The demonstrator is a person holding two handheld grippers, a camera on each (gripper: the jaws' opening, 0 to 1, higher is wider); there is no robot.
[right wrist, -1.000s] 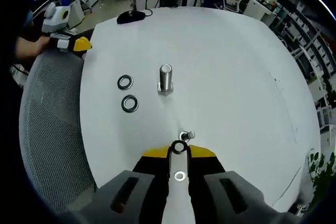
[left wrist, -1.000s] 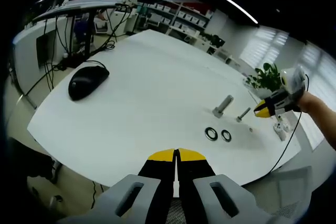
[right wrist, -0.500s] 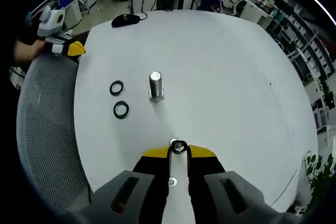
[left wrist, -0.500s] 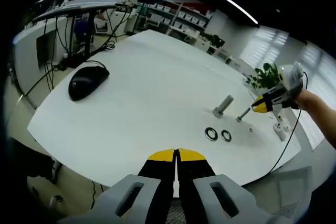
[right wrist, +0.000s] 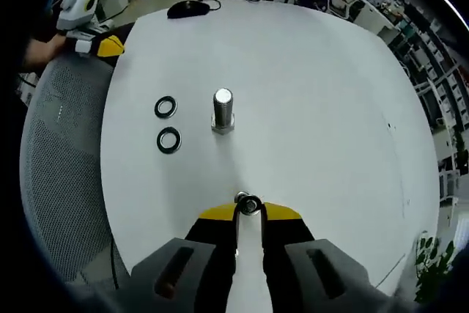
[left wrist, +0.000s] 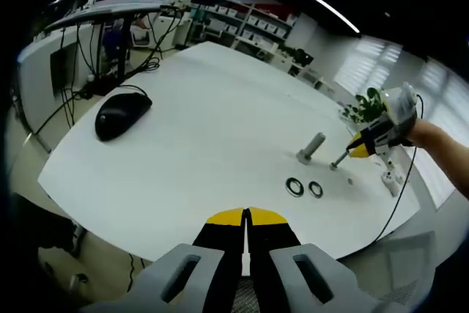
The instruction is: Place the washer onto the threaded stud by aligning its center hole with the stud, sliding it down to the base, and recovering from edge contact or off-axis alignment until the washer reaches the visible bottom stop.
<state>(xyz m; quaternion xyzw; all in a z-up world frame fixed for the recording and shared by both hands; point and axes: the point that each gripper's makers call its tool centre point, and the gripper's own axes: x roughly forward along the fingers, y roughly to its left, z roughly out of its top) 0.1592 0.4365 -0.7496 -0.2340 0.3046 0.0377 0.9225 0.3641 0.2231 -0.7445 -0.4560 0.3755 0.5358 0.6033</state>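
My right gripper (right wrist: pixel 249 212) is shut on a small steel washer (right wrist: pixel 249 204) pinched at its yellow tips. In the left gripper view, the right gripper (left wrist: pixel 357 149) comes in from the right in a person's hand, its tip right at the top of the thin threaded stud (left wrist: pixel 338 160) standing on the white table (left wrist: pixel 212 108). Whether the washer's hole sits over the stud I cannot tell. A thicker bolt (right wrist: pixel 223 111) stands upright beyond it, with two dark washers (right wrist: pixel 167 123) lying flat to its left. My left gripper (left wrist: pixel 247 215) hangs shut with nothing in it off the table's near edge.
A black mouse (left wrist: pixel 121 113) lies at the table's left, cables behind it. A tiny washer (left wrist: pixel 349 181) lies near the stud. A grey mesh chair (right wrist: pixel 62 159) stands along the table edge. Desks, shelves and a plant (left wrist: pixel 366 108) ring the room.
The right gripper has carried the washer forward and over the thin stud, which now sits right at its tips. The left gripper has held still.
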